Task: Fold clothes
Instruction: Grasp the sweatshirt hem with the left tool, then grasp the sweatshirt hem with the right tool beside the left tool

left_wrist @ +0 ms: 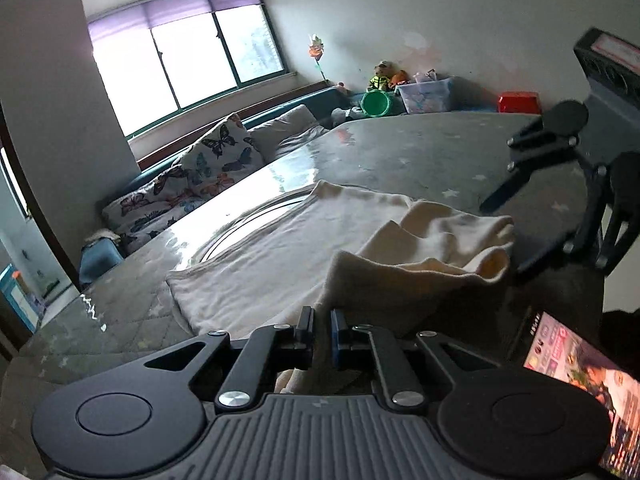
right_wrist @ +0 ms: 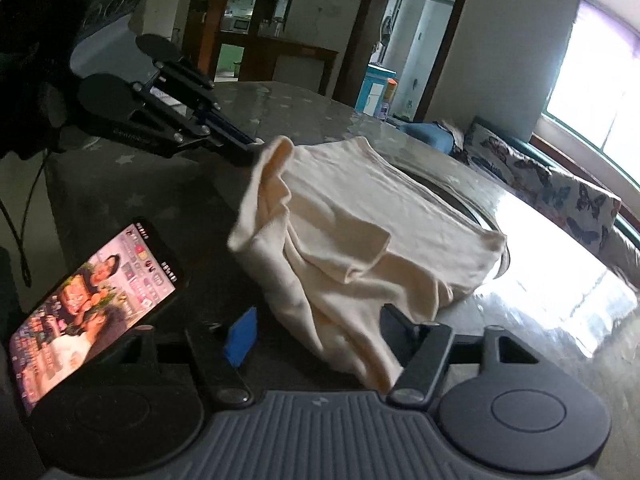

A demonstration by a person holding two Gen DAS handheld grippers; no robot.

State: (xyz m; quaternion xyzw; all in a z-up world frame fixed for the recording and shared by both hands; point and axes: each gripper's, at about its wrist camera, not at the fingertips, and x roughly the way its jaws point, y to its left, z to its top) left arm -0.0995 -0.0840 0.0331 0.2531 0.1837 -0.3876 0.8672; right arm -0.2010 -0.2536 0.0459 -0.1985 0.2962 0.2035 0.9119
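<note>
Fold step under way: left gripper (left_wrist: 322,330) clamps the cloth (right_wrist: 360,208) edge. Right gripper (right_wrist: 316,336) stands open around a hanging corner; next, close on it.

Can't see the near edge of the cream shirt (right_wrist: 360,216), it dips behind my right hand-held gripper (right_wrist: 316,340). Phone (right_wrist: 92,300) is cut off at the left edge, screen too blurry to read.
</note>
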